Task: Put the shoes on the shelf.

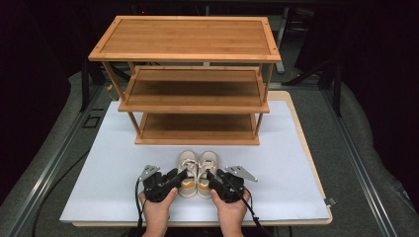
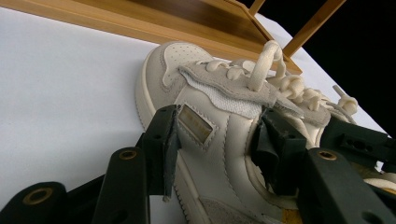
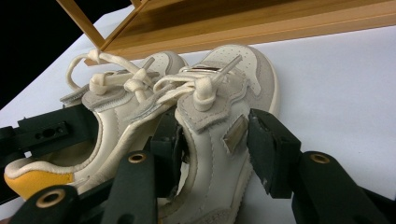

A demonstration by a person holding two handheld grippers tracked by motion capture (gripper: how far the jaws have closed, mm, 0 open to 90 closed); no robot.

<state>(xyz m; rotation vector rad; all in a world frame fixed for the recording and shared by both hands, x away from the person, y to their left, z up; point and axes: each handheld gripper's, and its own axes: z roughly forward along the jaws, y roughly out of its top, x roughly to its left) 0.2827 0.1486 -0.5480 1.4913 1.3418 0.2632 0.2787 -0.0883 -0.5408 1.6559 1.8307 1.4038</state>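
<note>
Left gripper [image 1: 179, 176] jaws clamp left shoe [image 2: 205, 140] side wall, right gripper [image 1: 213, 177] jaws clamp right shoe [image 3: 219, 140] — lift both level, together.

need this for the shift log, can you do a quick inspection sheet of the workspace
surface: white table top with a light wooden edge, bare in front of the rack
job's things: pair of small cream sneakers, left sneaker and right sneaker, side by side, toes toward the three-tier bamboo shoe rack, whose shelves hold nothing
clutter: nothing seen
grippers: left gripper has its jaws around the left sneaker's side wall; right gripper likewise around the right sneaker's; pads at the leather, a firm grip cannot be confirmed
cables: a black cable trails from each gripper toward the near edge
surroundings: dark room, grey floor, metal rails
</note>
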